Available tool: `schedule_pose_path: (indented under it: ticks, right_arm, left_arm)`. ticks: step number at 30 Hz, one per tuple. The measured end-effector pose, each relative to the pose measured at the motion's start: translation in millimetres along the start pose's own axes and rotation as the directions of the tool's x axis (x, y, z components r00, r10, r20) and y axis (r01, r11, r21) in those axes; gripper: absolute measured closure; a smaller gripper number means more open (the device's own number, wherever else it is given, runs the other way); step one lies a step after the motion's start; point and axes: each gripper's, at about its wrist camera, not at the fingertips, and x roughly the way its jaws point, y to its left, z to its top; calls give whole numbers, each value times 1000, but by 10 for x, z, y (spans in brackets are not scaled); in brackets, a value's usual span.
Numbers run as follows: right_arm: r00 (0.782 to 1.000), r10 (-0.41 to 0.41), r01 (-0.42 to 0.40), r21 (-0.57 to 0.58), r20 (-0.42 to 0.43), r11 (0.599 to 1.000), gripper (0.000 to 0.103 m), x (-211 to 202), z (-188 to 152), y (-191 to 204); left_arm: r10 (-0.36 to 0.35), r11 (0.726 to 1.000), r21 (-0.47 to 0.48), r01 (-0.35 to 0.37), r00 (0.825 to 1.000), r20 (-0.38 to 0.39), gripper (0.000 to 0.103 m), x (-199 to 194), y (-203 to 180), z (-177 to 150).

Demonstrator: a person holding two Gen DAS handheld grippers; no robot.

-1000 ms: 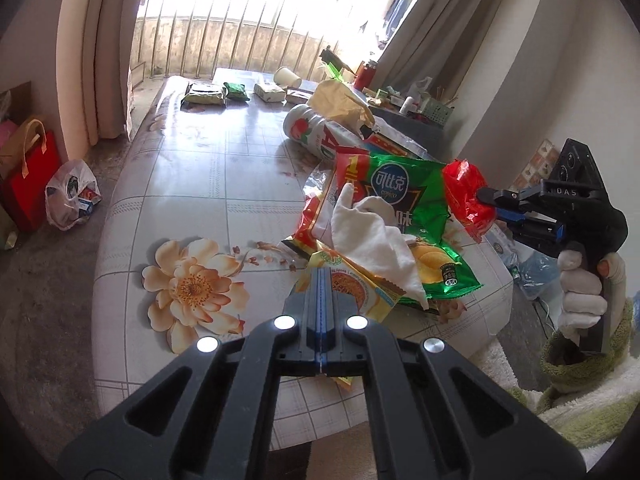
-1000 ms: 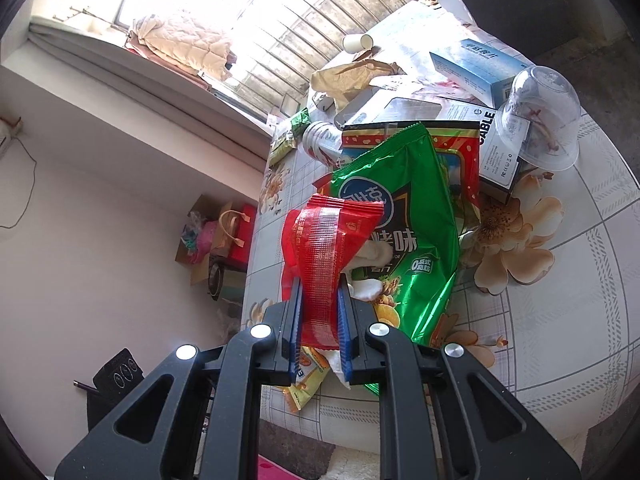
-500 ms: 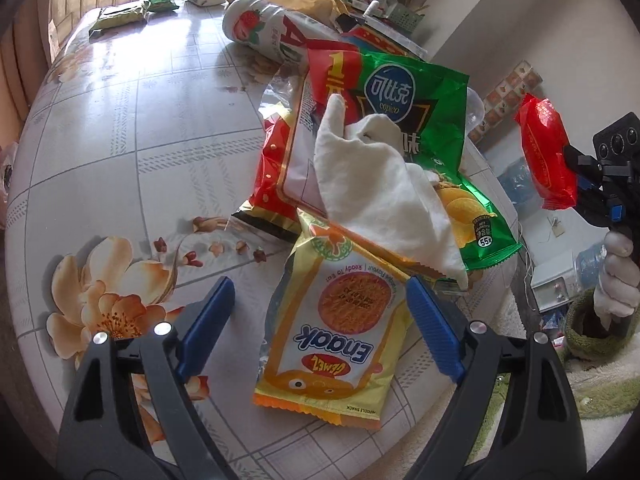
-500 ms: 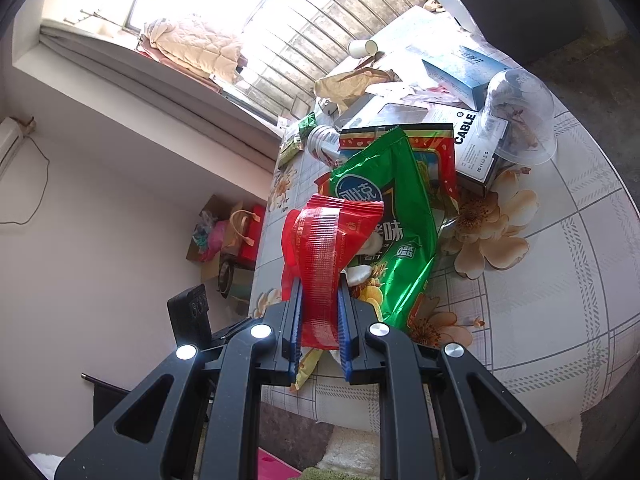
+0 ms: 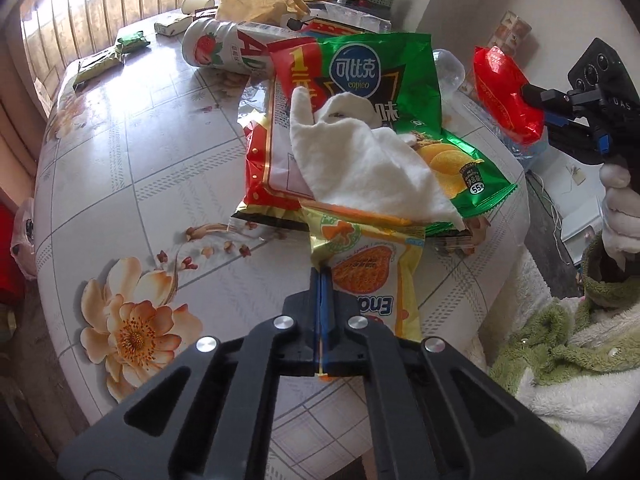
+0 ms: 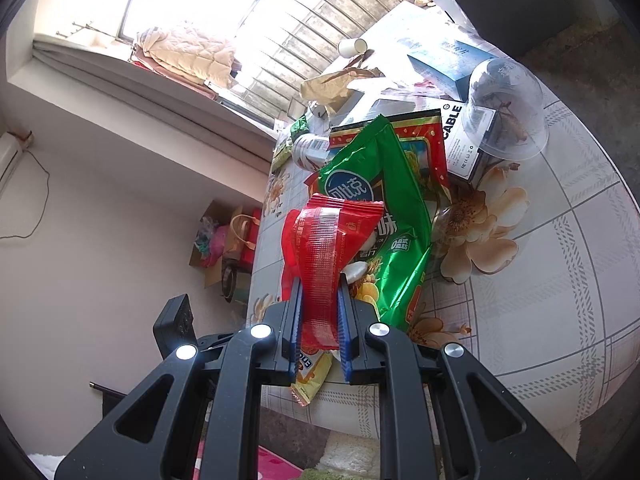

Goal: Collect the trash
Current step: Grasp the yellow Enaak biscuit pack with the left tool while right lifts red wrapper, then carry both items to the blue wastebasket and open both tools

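My left gripper (image 5: 321,280) is shut on the near edge of a yellow Enaak snack packet (image 5: 368,276) that lies on the table's front. Behind it lies a pile: a white tissue (image 5: 360,160), a green Copico chip bag (image 5: 384,80) and a red-edged bag (image 5: 264,168). My right gripper (image 6: 320,300) is shut on a red wrapper (image 6: 324,248), held in the air off the table's right edge; it also shows in the left wrist view (image 5: 508,96). The green bag (image 6: 384,200) lies beyond it.
The flower-patterned table (image 5: 140,160) also holds a strawberry drink bottle (image 5: 216,46), a brown paper bag (image 5: 256,0), a paper cup (image 5: 196,2), small green packets (image 5: 100,62), a cable box (image 6: 460,140) and a clear plastic dome (image 6: 508,112). Bags stand on the floor at the left (image 6: 228,240).
My left gripper was open around the yellow packet half a second ago and has closed on its edge. The right gripper still holds the red wrapper, shifted slightly.
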Motion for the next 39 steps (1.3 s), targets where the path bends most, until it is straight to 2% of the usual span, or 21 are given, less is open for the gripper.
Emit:
schedule_pose_path:
  ticks: [6, 10, 13, 15, 19, 21, 22, 25, 28, 30, 33, 37, 39]
  right_arm:
    - [1000, 16, -16, 12, 17, 1000, 87, -86, 41, -111]
    - [998, 31, -32, 27, 51, 999, 87, -245, 95, -229]
    - [995, 36, -40, 45, 95, 998, 87, -441, 143, -359]
    - [990, 29, -37, 59, 138, 998, 87, -633, 184, -467]
    - [965, -44, 17, 105, 257, 994, 87, -1160, 237, -778]
    - [945, -101, 54, 158, 312, 986, 87, -1460, 249, -1021]
    - [933, -133, 71, 191, 336, 979, 87, -1605, 246, -1151]
    - [890, -249, 141, 289, 381, 947, 87, -1978, 228, -1547]
    - [858, -351, 202, 382, 375, 902, 87, -2202, 229, -1952]
    - [843, -405, 235, 434, 354, 869, 87, -2248, 261, -2235]
    - [835, -463, 275, 502, 297, 820, 87, -2190, 361, -2702]
    - [823, -533, 340, 582, 195, 739, 87, -2022, 522, -3373]
    - [827, -547, 376, 593, 133, 712, 87, -1911, 619, -3692]
  left_arm:
    - [30, 998, -54, -26, 998, 63, 103, -436, -239, -154]
    - [0, 994, -108, 17, 989, 149, 103, -806, -447, -157]
    - [-64, 992, -93, 87, 971, 228, 103, -1025, -672, 61]
    - [-120, 990, -43, 136, 957, 265, 103, -1093, -884, 285]
    - [-205, 978, 80, 191, 943, 262, 103, -924, -1369, 870]
    - [-232, 969, 137, 205, 947, 224, 103, -695, -1654, 1241]
    - [-231, 967, 154, 204, 955, 187, 103, -531, -1820, 1433]
    - [-179, 962, 221, 162, 982, 62, 103, 91, -2319, 2020]
    - [-174, 936, 296, 190, 982, -79, 103, 829, -2843, 2498]
    - [-132, 921, 345, 179, 979, -157, 103, 1357, -3176, 2738]
    - [-68, 908, 383, 168, 963, -261, 103, 2194, -3611, 3007]
    - [-68, 917, 336, 216, 914, -400, 103, 3229, -4014, 3161]
    - [-70, 926, 304, 222, 894, -443, 103, 3647, -4137, 3150]
